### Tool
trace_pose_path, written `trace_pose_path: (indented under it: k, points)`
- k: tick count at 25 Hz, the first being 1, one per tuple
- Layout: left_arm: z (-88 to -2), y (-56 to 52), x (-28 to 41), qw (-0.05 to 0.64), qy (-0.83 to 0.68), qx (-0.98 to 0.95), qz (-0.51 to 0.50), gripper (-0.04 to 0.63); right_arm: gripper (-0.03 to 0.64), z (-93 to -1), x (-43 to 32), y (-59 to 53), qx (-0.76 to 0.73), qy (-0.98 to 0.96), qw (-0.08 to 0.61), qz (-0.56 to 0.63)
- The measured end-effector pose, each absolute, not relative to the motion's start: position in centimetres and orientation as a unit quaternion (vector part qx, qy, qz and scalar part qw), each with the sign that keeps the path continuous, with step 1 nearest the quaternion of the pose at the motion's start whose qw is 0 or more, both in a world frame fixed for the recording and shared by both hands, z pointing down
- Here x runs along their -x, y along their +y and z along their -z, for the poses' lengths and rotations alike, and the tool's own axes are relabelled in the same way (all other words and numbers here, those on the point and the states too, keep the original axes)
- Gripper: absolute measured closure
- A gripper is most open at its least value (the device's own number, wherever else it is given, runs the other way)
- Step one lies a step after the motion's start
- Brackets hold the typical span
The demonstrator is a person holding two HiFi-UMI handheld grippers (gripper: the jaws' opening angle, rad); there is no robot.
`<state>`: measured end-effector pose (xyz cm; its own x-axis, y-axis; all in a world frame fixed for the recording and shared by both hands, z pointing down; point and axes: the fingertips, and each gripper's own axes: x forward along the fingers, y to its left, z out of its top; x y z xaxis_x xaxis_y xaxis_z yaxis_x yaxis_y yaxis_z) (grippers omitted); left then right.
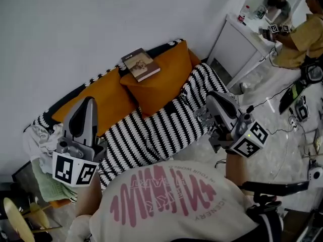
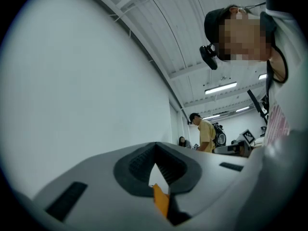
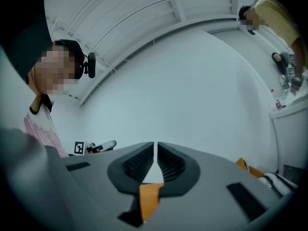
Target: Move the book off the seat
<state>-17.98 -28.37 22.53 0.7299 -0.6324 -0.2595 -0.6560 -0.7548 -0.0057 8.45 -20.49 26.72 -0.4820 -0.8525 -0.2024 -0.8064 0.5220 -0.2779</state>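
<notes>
1. The small brown-covered book (image 1: 141,64) lies flat on the top of the right-hand orange fabric cushion (image 1: 164,87). This is at the far side of the black-and-white striped sofa (image 1: 151,135), close to the plain white wall (image 1: 75,29). Both tools are well apart from it, so a long reach could arrive off-line.
2. The left grey hand-held gripper (image 1: 89,103) has its jaws pressed together with nothing between them. The right grey hand-held gripper (image 1: 212,97) is likewise closed and empty. If either meets the book without opening first, it will shove it rather than take it.
3. The cushion is soft and seems to lean on the wall. A nudge could send the book down onto the seat, or into the gap behind.
4. The book is thin and flat. The jaws may catch only the cover, so it could fan open and drop.
</notes>
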Motion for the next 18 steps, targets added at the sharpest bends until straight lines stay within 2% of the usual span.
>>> trace_pose_path:
  k: [6, 18]
  points:
    - [-24.1, -28.0, 18.6, 0.035, 0.425, 0.899, -0.101, 0.589, 0.603, -28.1, -10.0, -25.6, 0.420, 0.886, 0.162, 0.116]
    - [-27.2, -23.8, 26.2, -0.002, 0.594, 0.803, -0.055, 0.588, 0.601, -34.2, -5.4, -37.9, 0.331, 0.916, 0.122, 0.192]
